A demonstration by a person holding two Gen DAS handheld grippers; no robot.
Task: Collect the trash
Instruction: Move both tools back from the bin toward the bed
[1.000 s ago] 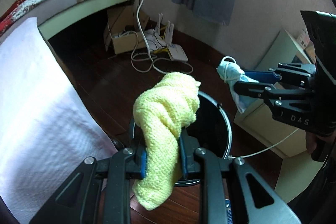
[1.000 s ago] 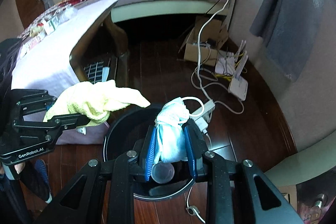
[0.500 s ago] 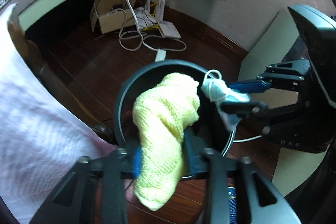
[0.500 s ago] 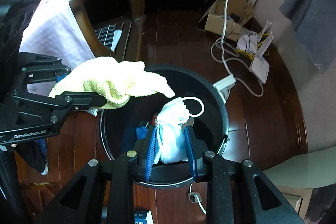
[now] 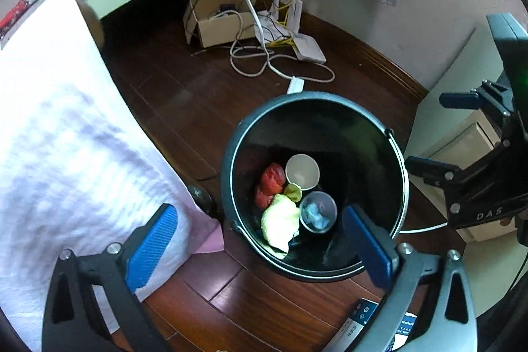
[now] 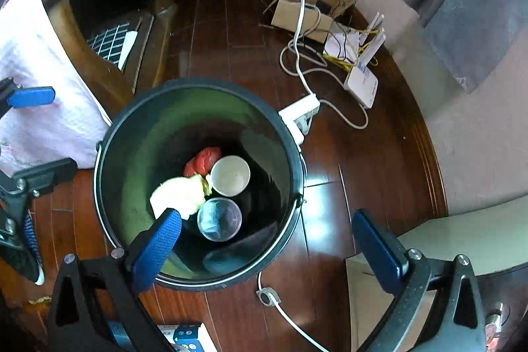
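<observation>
A black bin (image 5: 231,154) (image 6: 109,154) stands on the dark wood floor. Inside lie the yellow cloth (image 5: 280,226) (image 6: 178,193), the blue-white face mask in a clear cup (image 5: 316,216) (image 6: 219,220), a white paper cup (image 5: 302,171) (image 6: 230,175) and a red wad (image 5: 270,183) (image 6: 201,162). My left gripper (image 5: 260,248) is open and empty above the bin's near rim. My right gripper (image 6: 269,248) is open and empty over the bin's near side; it also shows at the right of the left wrist view (image 5: 439,134).
A table with a pale pink cloth (image 5: 59,137) (image 6: 36,108) stands left of the bin. A cardboard box (image 5: 214,18) (image 6: 307,12), white cables, a power strip (image 6: 298,114) and routers (image 5: 307,45) lie by the wall. A pale cabinet (image 5: 462,134) is at the right.
Both grippers opened over the bin. The yellow cloth dropped from the left one and the face mask from the right one; both now lie in the bin.
</observation>
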